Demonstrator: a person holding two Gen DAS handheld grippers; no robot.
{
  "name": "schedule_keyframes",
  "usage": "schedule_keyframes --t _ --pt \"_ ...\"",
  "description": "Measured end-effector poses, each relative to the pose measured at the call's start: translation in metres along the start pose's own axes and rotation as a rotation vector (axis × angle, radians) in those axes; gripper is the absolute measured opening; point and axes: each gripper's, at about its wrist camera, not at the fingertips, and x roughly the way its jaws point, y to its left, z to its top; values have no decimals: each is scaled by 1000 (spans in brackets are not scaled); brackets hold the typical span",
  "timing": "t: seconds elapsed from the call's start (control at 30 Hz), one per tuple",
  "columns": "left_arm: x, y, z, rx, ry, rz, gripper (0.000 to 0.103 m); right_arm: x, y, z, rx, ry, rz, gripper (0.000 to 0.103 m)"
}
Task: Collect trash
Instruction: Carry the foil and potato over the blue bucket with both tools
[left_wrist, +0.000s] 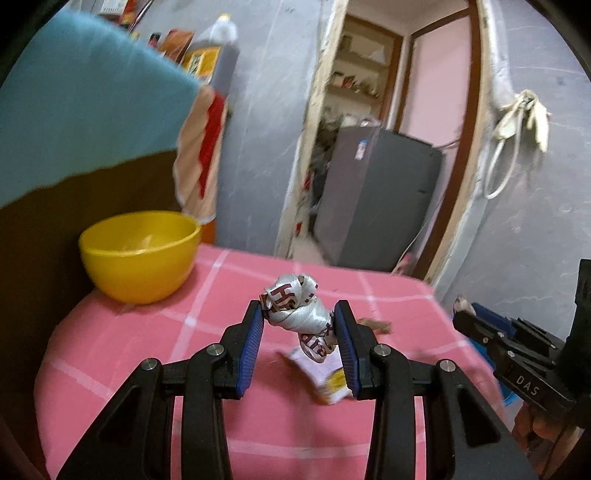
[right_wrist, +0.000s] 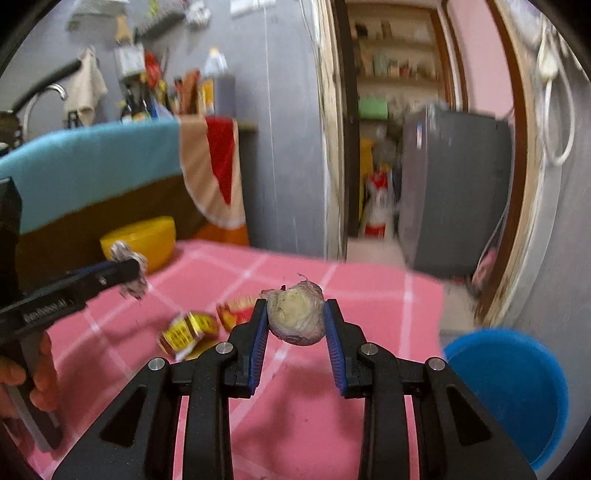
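Left gripper (left_wrist: 300, 315) clamped on crumpled silver wrapper (left_wrist: 295, 302) with dark red lettering, held above pink checked tablecloth (left_wrist: 147, 347). Right gripper (right_wrist: 295, 317) clamped on pale onion-like scrap (right_wrist: 295, 317), papery purplish skin, also lifted over the cloth. Flattened wrapper (left_wrist: 321, 373), white and yellow, lying on cloth just below left jaws. Two red-yellow wrappers (right_wrist: 207, 325) on cloth left of right gripper. Small brown scrap (left_wrist: 376, 325) on cloth beside left gripper's right finger. Yellow bowl (left_wrist: 140, 254) at far left corner of table. Blue bucket (right_wrist: 513, 391) on floor off table's right edge, near. Grey fridge (left_wrist: 376, 199) far, through doorway. Blurred in places.
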Motion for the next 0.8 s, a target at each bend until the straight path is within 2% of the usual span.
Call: schedule_keyframes --t 0.23,0.43,0.63,0.8 --pt "-15 -42 17 28 -133 -70 34 -47 -11 18 -18 -184 -50 28" --pt "-20 -81 28 56 -219 -139 34 -78 -28 27 -27 -295 -118 28" --pt "-12 -128 32 86 -232 -212 34 -98 -52 24 -28 -351 -198 28" --pt "5 -165 29 126 -208 -266 34 -109 -82 14 5 -351 -259 28"
